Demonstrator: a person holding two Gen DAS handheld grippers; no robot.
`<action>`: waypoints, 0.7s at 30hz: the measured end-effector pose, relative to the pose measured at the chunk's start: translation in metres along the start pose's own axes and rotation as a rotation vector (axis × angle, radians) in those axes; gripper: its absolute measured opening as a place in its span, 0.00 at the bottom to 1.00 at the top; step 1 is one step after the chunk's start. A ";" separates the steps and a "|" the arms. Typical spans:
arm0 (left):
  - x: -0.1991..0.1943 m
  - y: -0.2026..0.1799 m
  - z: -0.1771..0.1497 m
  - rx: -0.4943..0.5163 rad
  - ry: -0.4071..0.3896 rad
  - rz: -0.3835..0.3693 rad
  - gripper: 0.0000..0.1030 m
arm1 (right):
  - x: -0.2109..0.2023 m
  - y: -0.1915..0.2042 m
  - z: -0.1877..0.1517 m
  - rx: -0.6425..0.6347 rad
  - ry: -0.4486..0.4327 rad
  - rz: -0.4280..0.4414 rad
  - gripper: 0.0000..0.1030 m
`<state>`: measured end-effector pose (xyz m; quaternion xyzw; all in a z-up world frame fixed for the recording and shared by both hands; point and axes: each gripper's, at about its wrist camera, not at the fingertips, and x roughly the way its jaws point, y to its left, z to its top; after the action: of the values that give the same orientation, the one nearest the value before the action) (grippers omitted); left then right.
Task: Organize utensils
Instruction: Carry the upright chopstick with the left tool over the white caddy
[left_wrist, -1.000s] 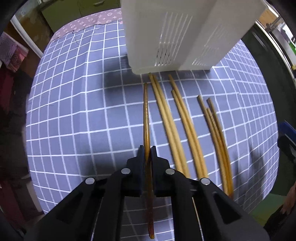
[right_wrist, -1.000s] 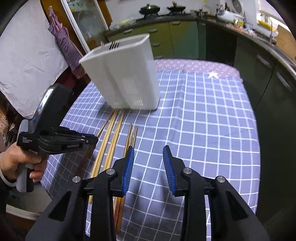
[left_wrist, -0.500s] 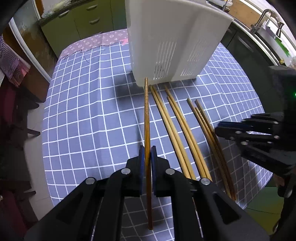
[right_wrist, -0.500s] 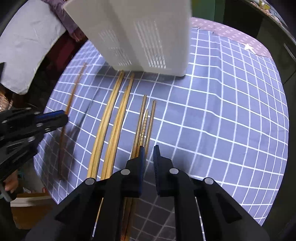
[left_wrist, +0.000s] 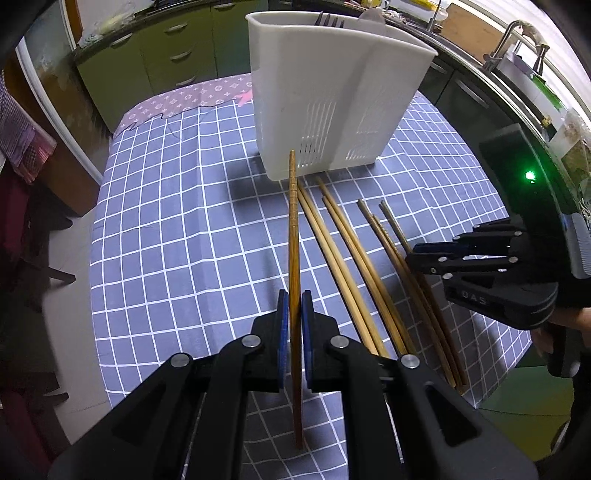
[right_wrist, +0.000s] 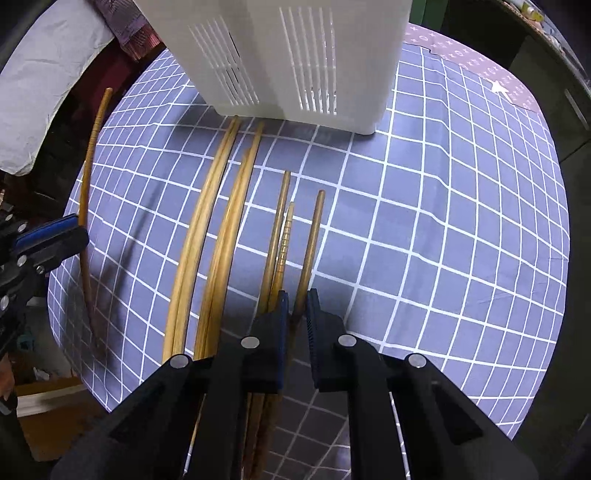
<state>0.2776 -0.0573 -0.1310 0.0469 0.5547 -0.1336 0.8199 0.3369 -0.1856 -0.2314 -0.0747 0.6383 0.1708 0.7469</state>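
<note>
My left gripper (left_wrist: 294, 308) is shut on a dark wooden chopstick (left_wrist: 293, 236) and holds it above the checked cloth, its tip pointing at the white utensil holder (left_wrist: 332, 99). Several more chopsticks (left_wrist: 347, 266) lie side by side on the cloth in front of the holder. My right gripper (right_wrist: 296, 306) is low over the rightmost chopsticks, its jaws nearly shut around the rightmost chopstick (right_wrist: 310, 243), which still lies on the cloth. The held chopstick (right_wrist: 90, 177) and the left gripper (right_wrist: 44, 243) show at the left of the right wrist view. The right gripper (left_wrist: 480, 258) shows in the left wrist view.
The blue checked tablecloth (left_wrist: 177, 229) covers a small table with edges close on all sides. Fork tines (left_wrist: 328, 18) stick out of the holder. Green cabinets (left_wrist: 166, 55) and a kitchen counter stand behind. A white cloth (right_wrist: 44, 81) hangs at the left.
My left gripper lifted the chopstick up and back, away from the holder. My right gripper came down over the rightmost chopsticks and closed from wide open to nearly shut.
</note>
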 end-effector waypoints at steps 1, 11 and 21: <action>-0.001 0.000 0.000 0.001 -0.002 0.000 0.07 | 0.001 0.002 0.000 -0.005 -0.001 -0.010 0.09; -0.021 0.003 -0.004 0.002 -0.045 -0.005 0.07 | -0.051 -0.011 -0.019 0.033 -0.169 0.081 0.06; -0.055 0.000 -0.010 0.028 -0.123 -0.010 0.07 | -0.138 -0.023 -0.070 0.029 -0.452 0.071 0.06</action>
<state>0.2492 -0.0461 -0.0839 0.0471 0.5014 -0.1478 0.8512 0.2622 -0.2525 -0.1109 -0.0014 0.4595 0.2001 0.8654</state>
